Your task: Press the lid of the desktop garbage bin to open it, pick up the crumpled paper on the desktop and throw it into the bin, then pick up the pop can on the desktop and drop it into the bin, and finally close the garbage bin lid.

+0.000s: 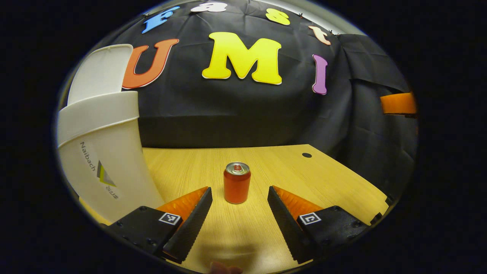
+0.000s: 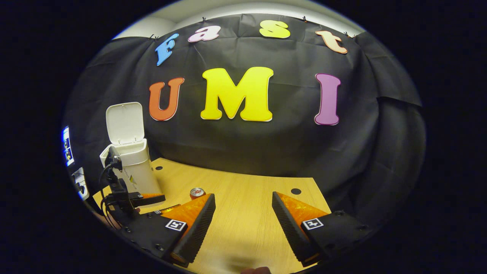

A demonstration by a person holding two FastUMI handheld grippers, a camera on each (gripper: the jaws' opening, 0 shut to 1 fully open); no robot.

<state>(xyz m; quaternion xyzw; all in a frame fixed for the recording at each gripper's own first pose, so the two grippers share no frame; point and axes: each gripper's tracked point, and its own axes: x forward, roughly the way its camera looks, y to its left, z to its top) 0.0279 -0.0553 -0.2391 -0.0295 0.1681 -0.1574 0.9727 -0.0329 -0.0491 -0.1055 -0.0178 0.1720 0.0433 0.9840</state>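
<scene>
The red pop can (image 1: 236,183) stands upright on the wooden desktop (image 1: 266,228), silver top up. The white garbage bin (image 1: 102,160) stands to its left, well apart, lid (image 1: 101,70) raised; its inside is hidden, possibly holding paper.

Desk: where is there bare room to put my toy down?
The widest free patch of desk lies right of the can, up to the dark hole and the desk's right edge. It is crowded on the left, where the bin stands with the left tongs around the can.
</scene>
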